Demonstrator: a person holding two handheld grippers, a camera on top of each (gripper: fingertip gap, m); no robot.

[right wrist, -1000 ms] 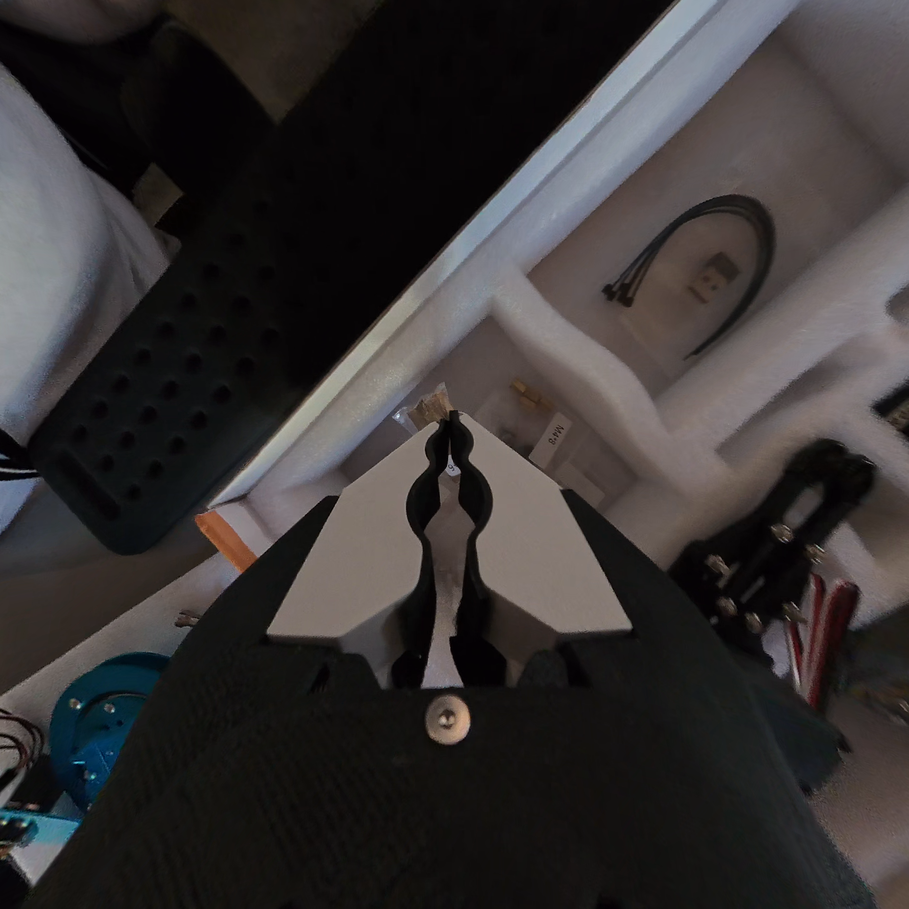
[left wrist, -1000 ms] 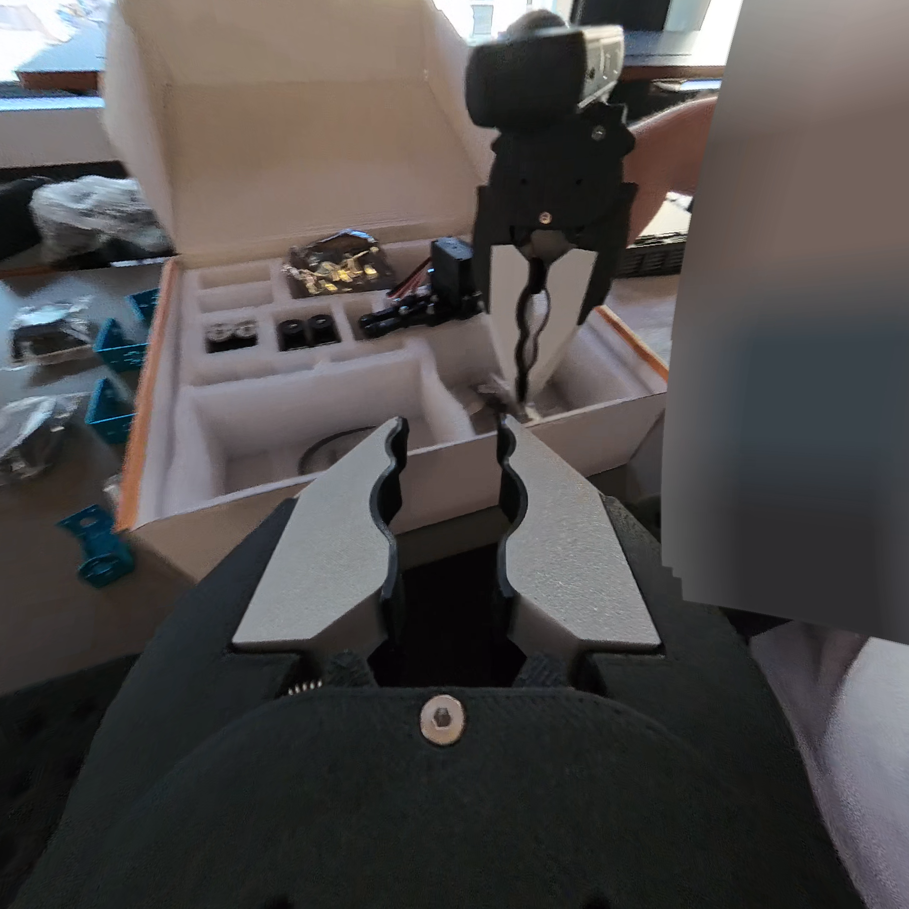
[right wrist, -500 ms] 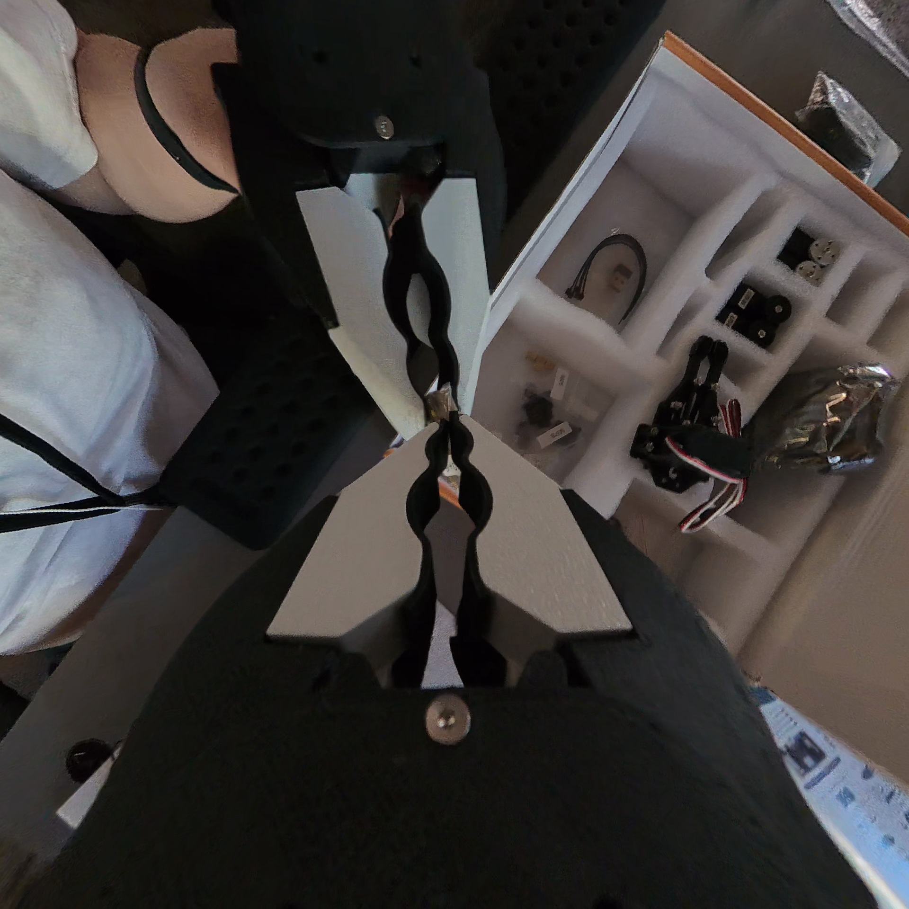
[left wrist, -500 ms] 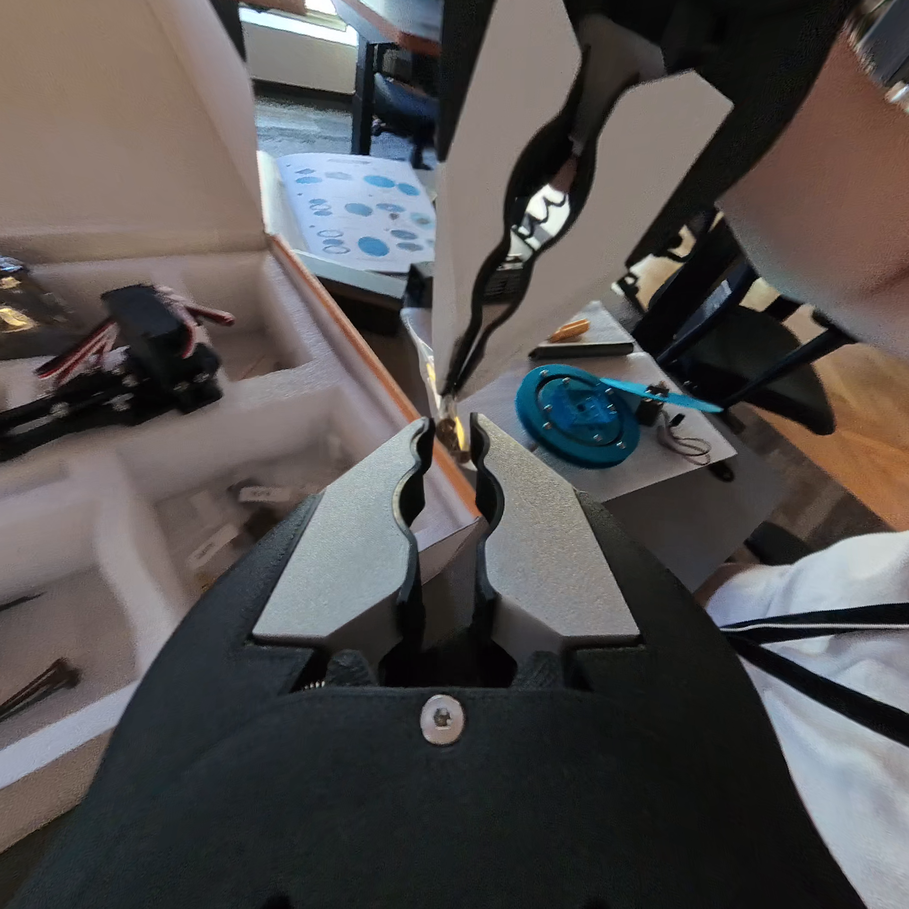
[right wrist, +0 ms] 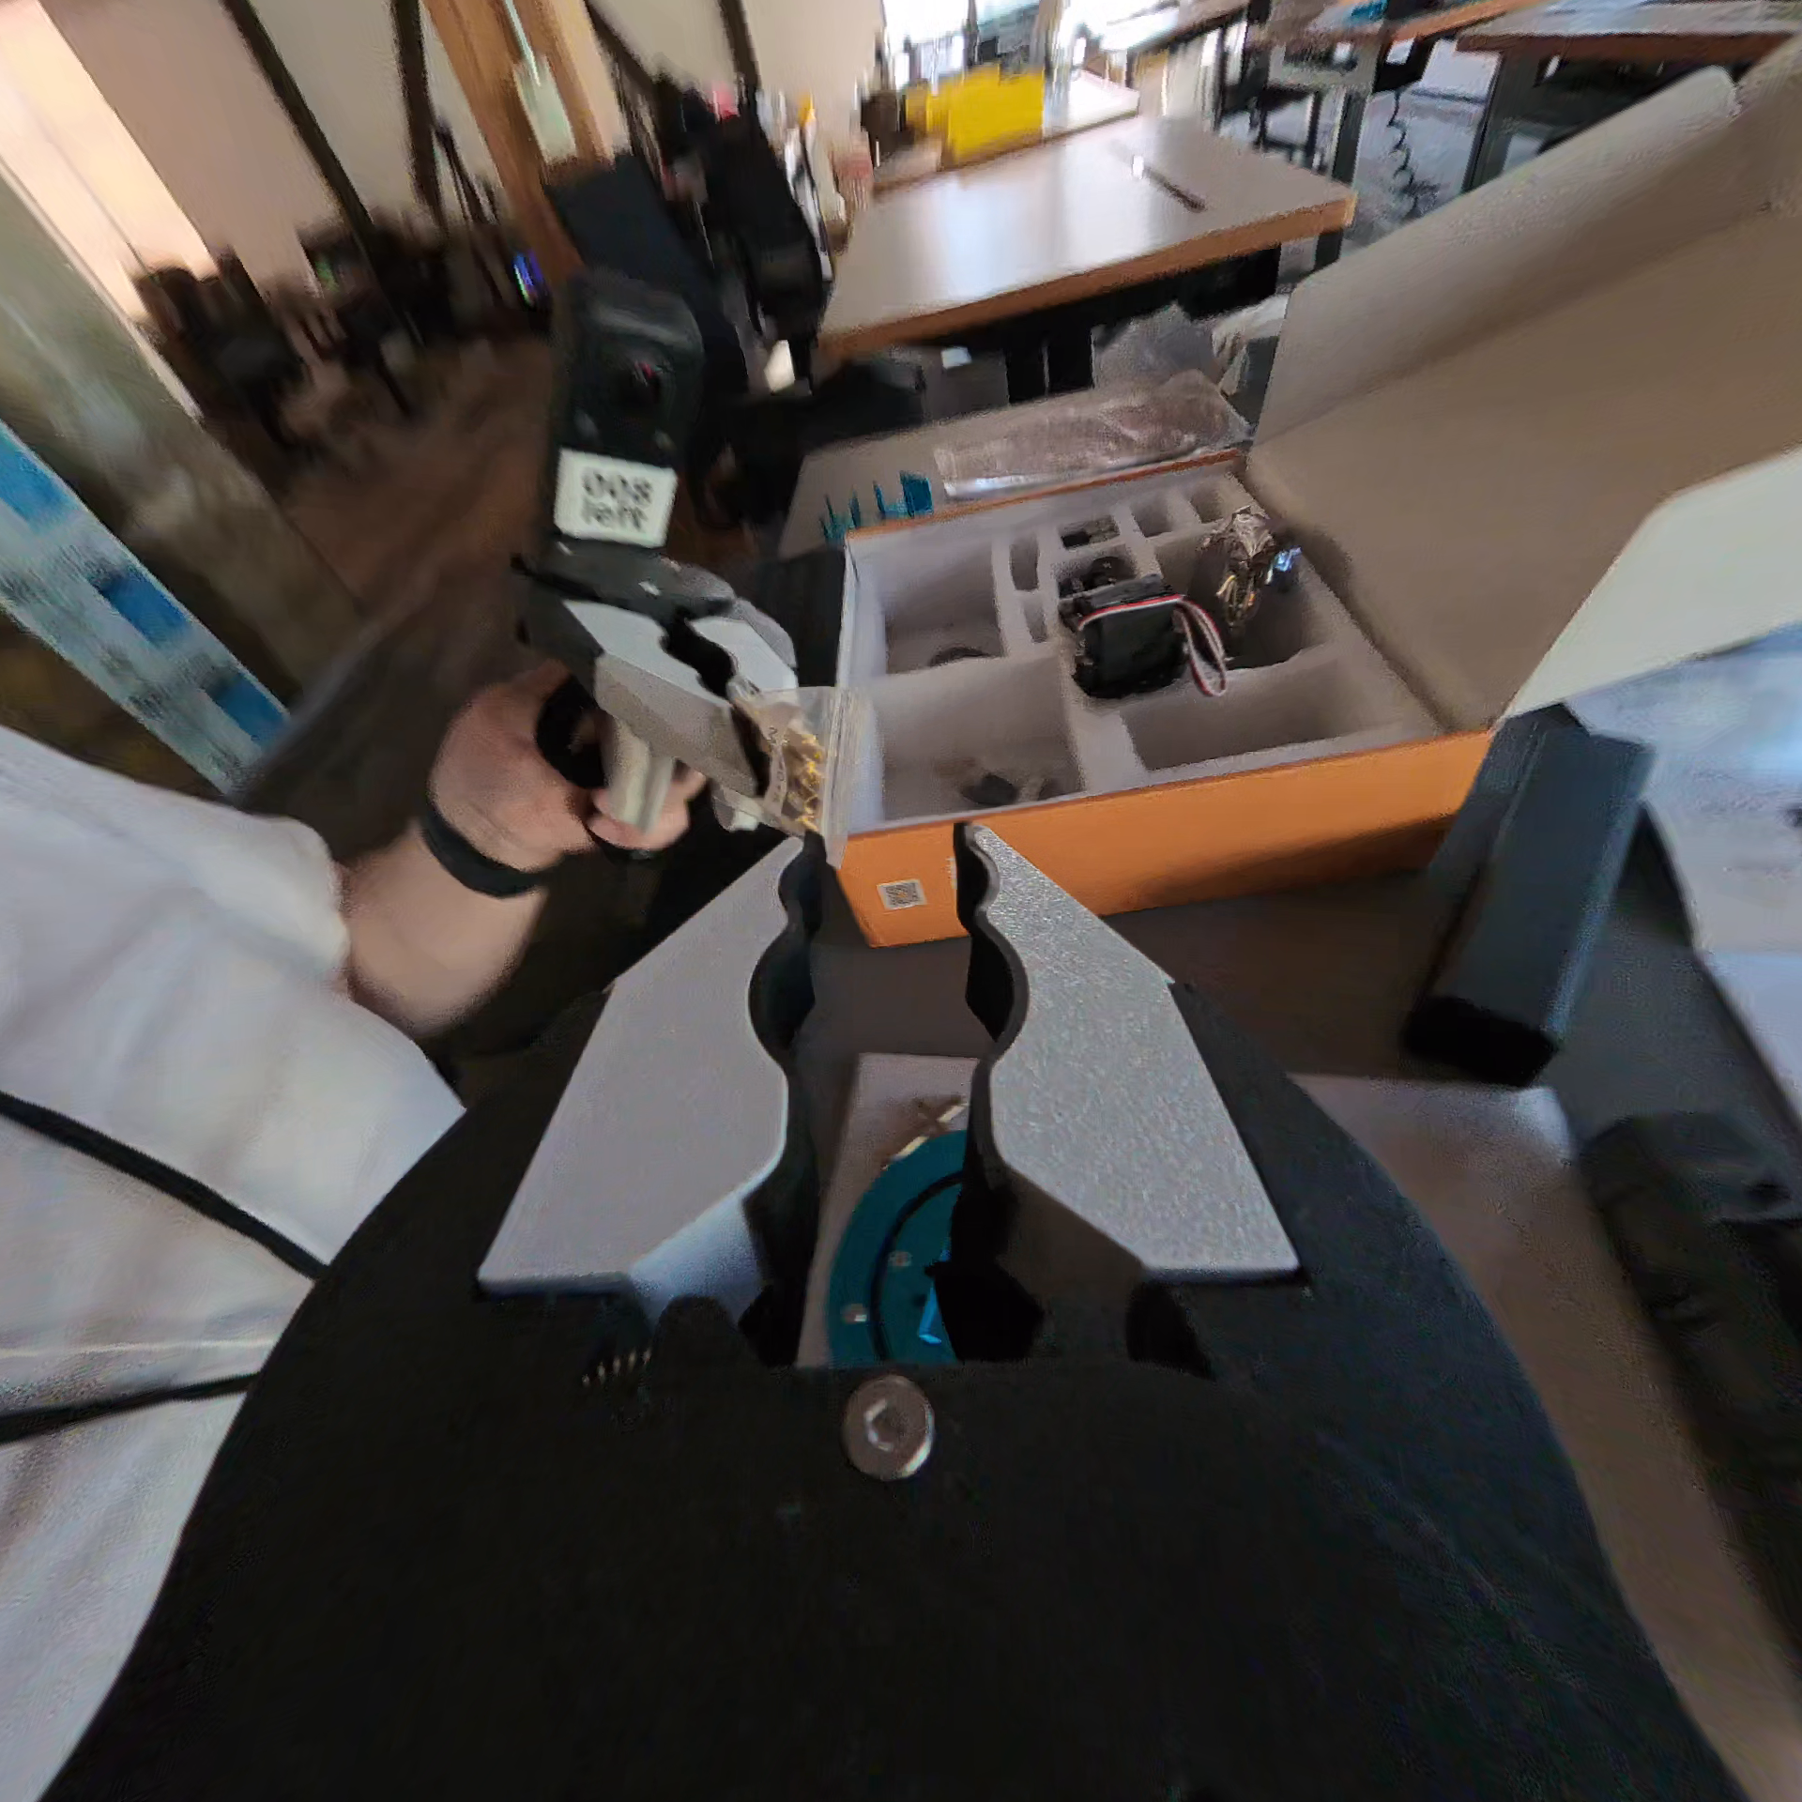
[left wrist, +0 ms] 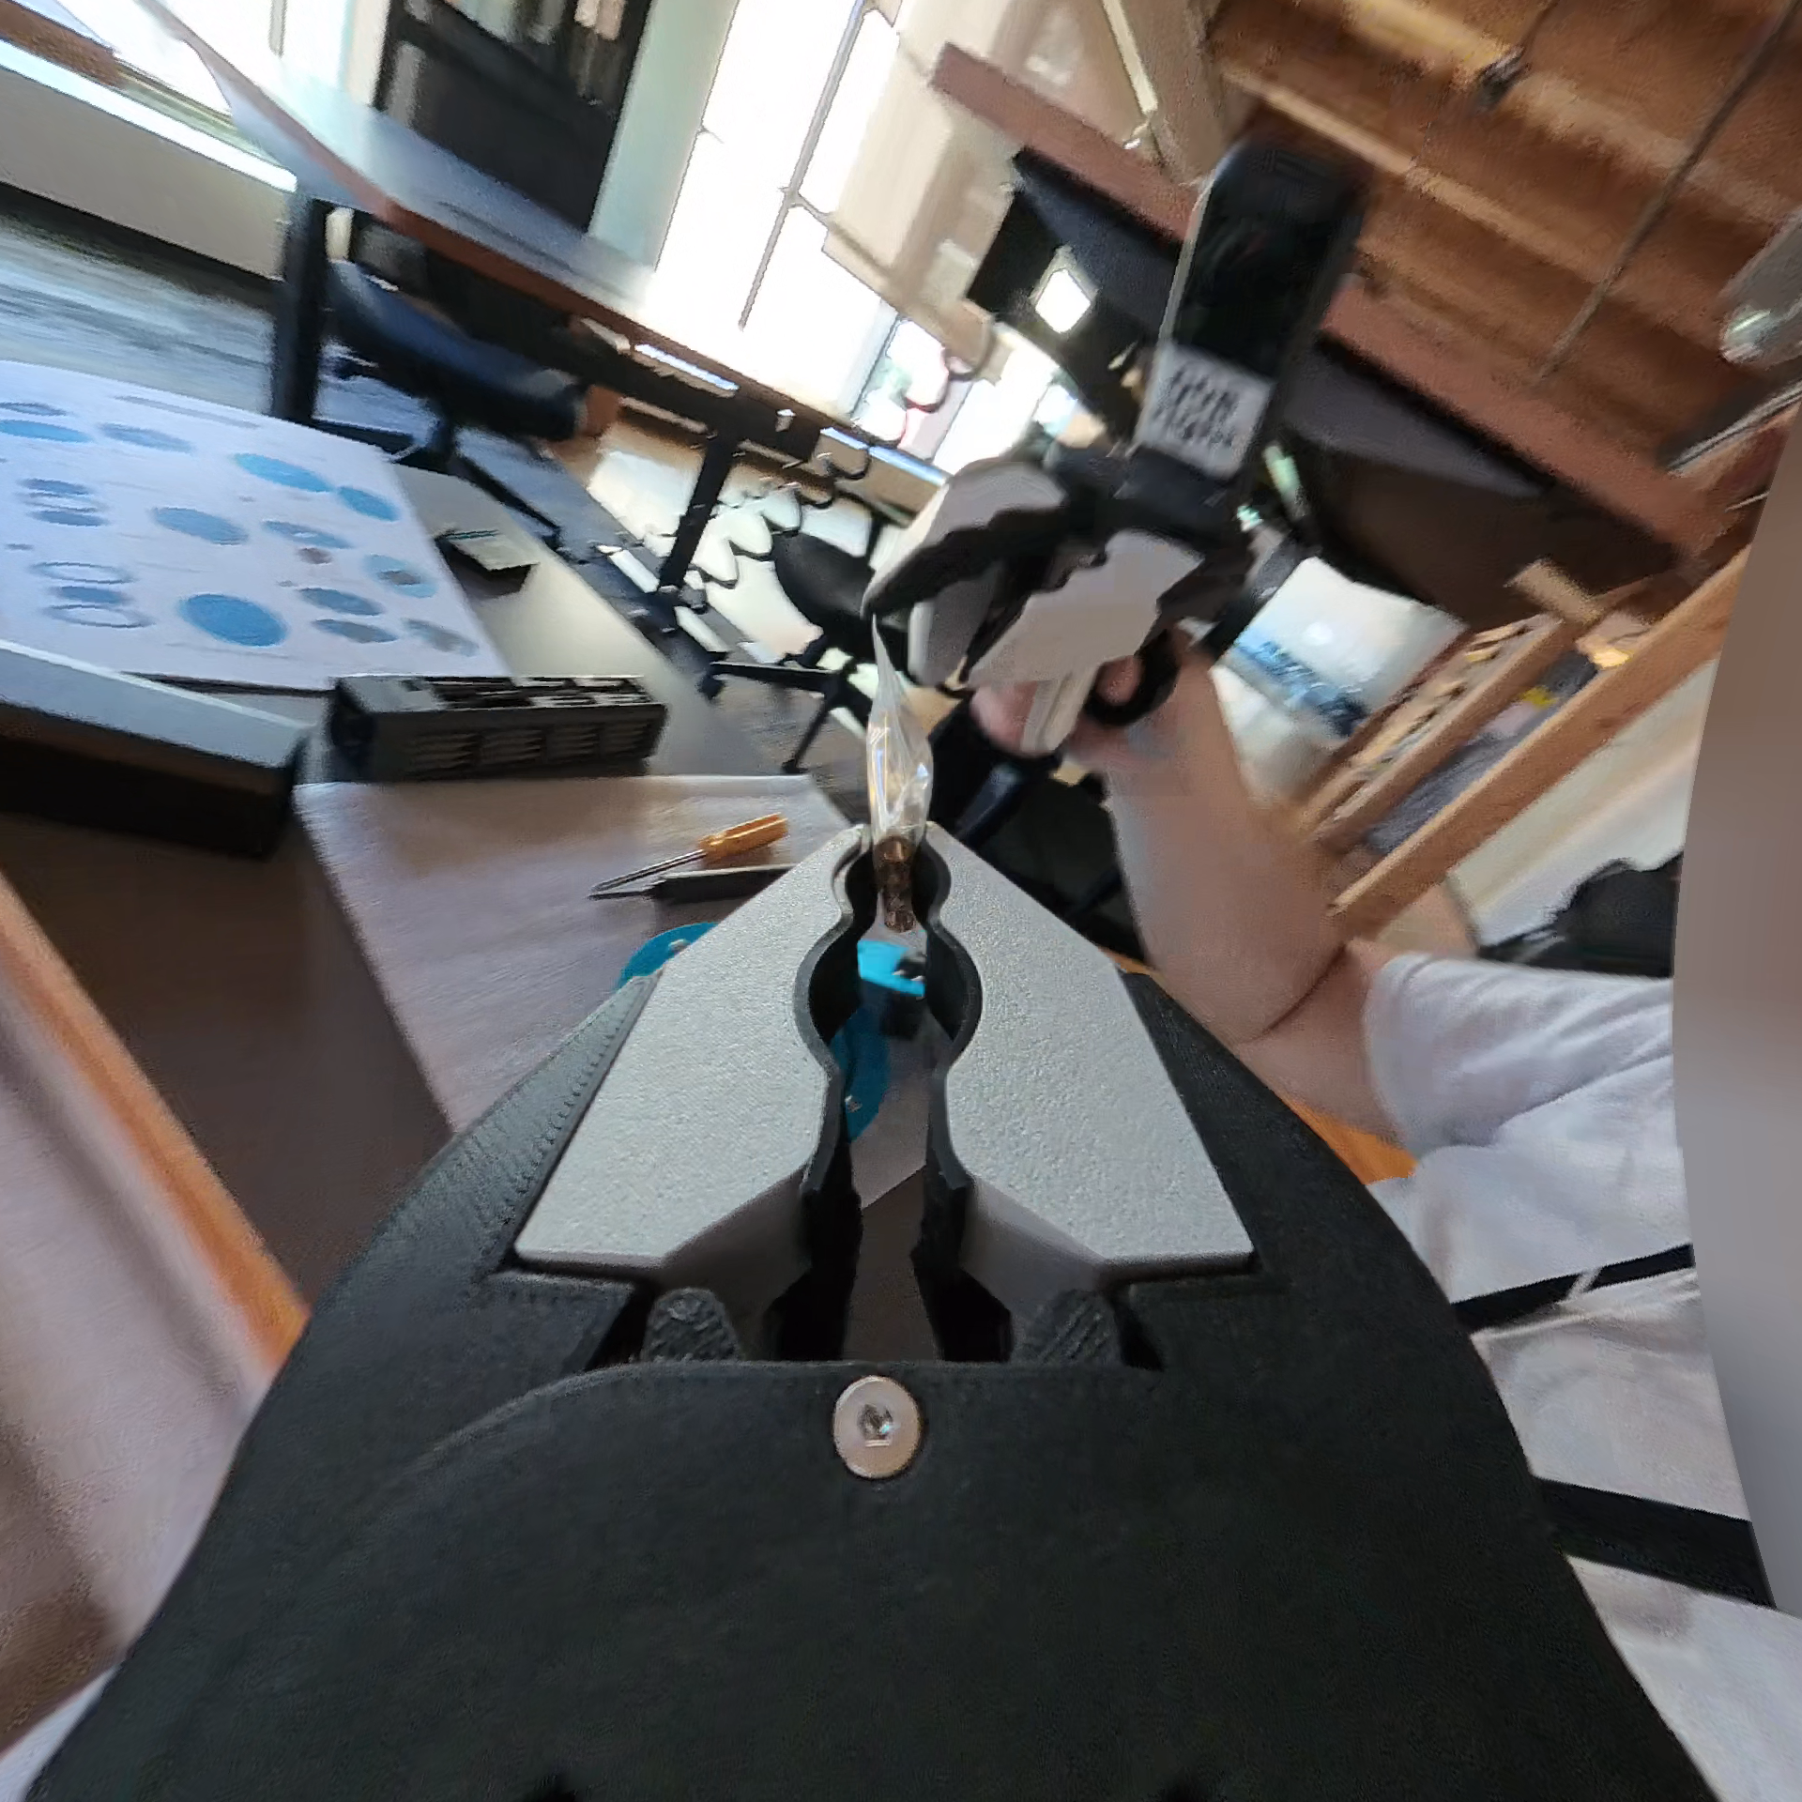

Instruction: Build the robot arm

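Small clear bag (left wrist: 895, 780) now passed to left hand-held gripper (left wrist: 892, 858) clamped on it, right hand-held gripper (right wrist: 887, 848) spread, released

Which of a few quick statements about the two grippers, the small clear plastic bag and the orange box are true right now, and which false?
1. The left gripper is shut on the small clear plastic bag of brass parts. True.
2. The right gripper grips that bag too. False: its jaws stand apart, empty.
3. The orange cardboard box with white foam compartments is closed. False: its lid stands open.
4. A blue round metal disc lies below the right gripper. True.
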